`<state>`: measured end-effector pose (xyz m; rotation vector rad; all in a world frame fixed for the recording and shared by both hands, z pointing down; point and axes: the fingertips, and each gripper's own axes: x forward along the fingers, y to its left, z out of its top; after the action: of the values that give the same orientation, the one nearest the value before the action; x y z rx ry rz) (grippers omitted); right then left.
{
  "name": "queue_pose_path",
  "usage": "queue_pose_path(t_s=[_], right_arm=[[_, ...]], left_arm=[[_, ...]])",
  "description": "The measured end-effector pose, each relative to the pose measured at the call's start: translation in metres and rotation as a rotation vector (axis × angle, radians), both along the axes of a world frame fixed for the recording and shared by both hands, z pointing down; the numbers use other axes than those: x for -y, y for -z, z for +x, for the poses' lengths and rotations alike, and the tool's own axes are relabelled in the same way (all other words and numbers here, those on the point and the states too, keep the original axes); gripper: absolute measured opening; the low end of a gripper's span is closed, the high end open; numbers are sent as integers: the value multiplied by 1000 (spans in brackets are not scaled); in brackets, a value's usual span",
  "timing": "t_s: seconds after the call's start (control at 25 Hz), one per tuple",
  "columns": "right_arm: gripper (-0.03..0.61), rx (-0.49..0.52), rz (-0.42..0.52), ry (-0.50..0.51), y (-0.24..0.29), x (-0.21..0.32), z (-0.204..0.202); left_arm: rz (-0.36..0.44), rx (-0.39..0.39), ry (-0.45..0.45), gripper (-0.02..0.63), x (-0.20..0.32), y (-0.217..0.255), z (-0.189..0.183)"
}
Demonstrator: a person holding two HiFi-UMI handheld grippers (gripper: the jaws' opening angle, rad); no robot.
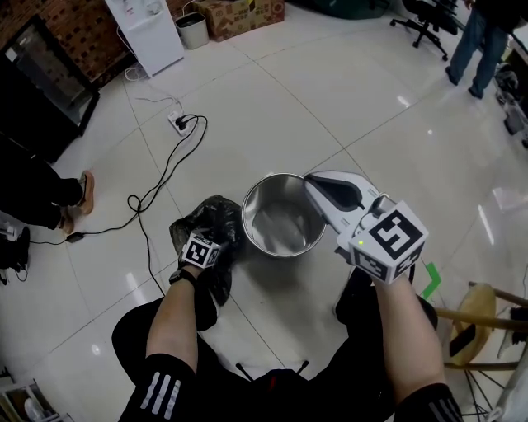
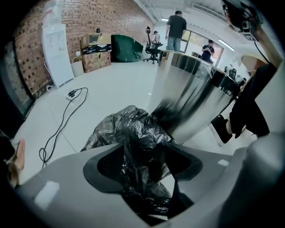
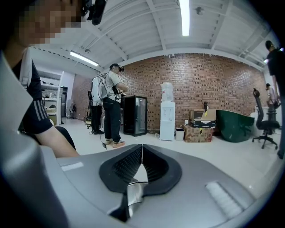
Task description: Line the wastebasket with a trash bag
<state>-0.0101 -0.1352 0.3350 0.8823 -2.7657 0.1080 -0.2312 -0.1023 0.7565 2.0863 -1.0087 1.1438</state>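
Observation:
A shiny steel wastebasket (image 1: pixel 257 191) stands upright on the white tiled floor, and nothing shows inside it. My right gripper (image 1: pixel 310 180) is shut on its near right rim; in the right gripper view a strip of the metal rim (image 3: pixel 133 194) shows below the closed right gripper (image 3: pixel 141 161). A crumpled black trash bag (image 1: pixel 211 216) lies on the floor against the basket's left side. My left gripper (image 1: pixel 213 246) points steeply down onto it. In the left gripper view the left gripper (image 2: pixel 142 162) is open wide, with the bag (image 2: pixel 133 131) bunched between the jaws beside the wastebasket (image 2: pixel 191 93).
A power strip with black cables (image 1: pixel 181 124) lies on the floor to the far left. A person's legs (image 1: pixel 41 194) stand at the left edge, another person (image 1: pixel 483 37) at the top right. A wooden stool (image 1: pixel 487 321) is close on the right. A white water dispenser (image 1: pixel 148 33) and boxes (image 1: pixel 243 12) stand at the back.

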Motion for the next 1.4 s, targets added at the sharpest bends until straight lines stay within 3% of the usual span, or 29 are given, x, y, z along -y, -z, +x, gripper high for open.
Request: queue_pose_path(t_s=[0.16,0.28,0.44,0.52,0.72,1.04,1.2,1.4], right_arm=[[9,3,0,-8,-1,3,0],[9,0,1,-4,-2,4,-3],[9,0,-1,-11,-4,8,0],[9,6,-7,-24,-4,11,3],[9,40,-8,-49,3,18,10],[9,57,-11,-76,5,22,16],[9,67,2,-79,10,18,25],[9,84,9,-90,15,20,27]], left_arm=[[-20,-21,-1,272,0,-11,6],[-22,-19,-3,186,-2,-18,6],[32,59,-22,3,4,-4,-9],[78,87,-39,3,13,12,-18],[181,67,-37,3,35,79,-23],[420,99,-178,2,72,218,-9],[534,97,-266,2,76,291,18],[649,39,-390,1,69,350,76]])
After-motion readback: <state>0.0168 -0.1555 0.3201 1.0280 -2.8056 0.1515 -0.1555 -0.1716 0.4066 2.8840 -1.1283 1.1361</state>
